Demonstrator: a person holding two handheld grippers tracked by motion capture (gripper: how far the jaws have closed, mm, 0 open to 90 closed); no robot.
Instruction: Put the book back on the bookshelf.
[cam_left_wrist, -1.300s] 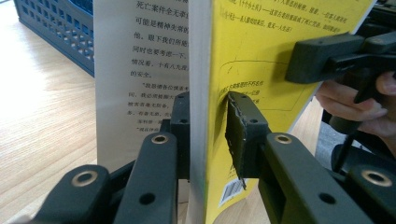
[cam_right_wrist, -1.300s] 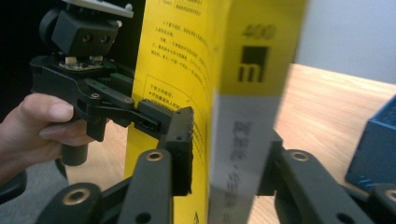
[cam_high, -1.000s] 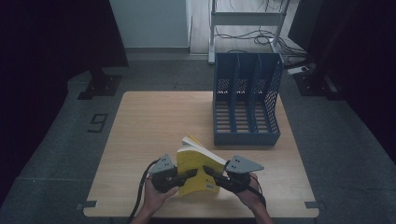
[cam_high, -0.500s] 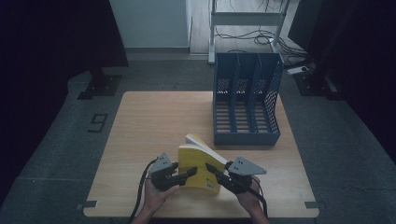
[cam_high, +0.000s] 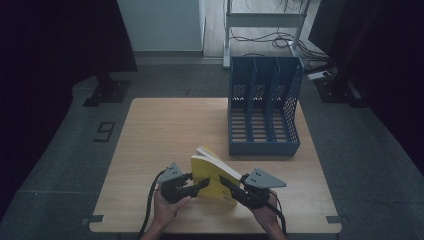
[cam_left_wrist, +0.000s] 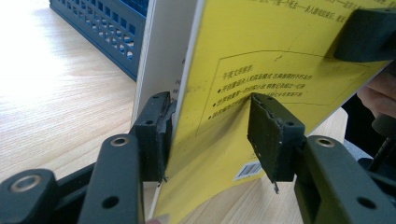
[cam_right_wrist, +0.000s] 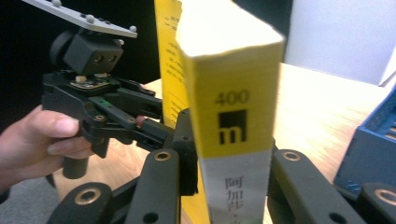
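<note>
A thick yellow paperback (cam_high: 212, 172) stands tilted on its lower edge near the table's front edge, held between both grippers. My left gripper (cam_high: 202, 186) comes in from the book's left. In the left gripper view its jaws (cam_left_wrist: 210, 135) pinch the bowed yellow cover (cam_left_wrist: 280, 60), which is peeled away from the white page block (cam_left_wrist: 163, 56). My right gripper (cam_high: 225, 182) is shut across the book's spine (cam_right_wrist: 233, 121), one jaw on each face. The left gripper (cam_right_wrist: 159, 126) is seen beyond it, gripping the cover.
A blue three-slot file rack (cam_high: 265, 107) stands upright at the back right of the wooden table (cam_high: 165, 130), its openings facing up. Its mesh side (cam_left_wrist: 107, 28) lies just behind the book. A hand (cam_right_wrist: 42, 135) holds the left gripper. Dark floor surrounds the table.
The book has tipped up slightly more on end and its cover has opened a little. Both grippers keep their hold and have barely shifted.
</note>
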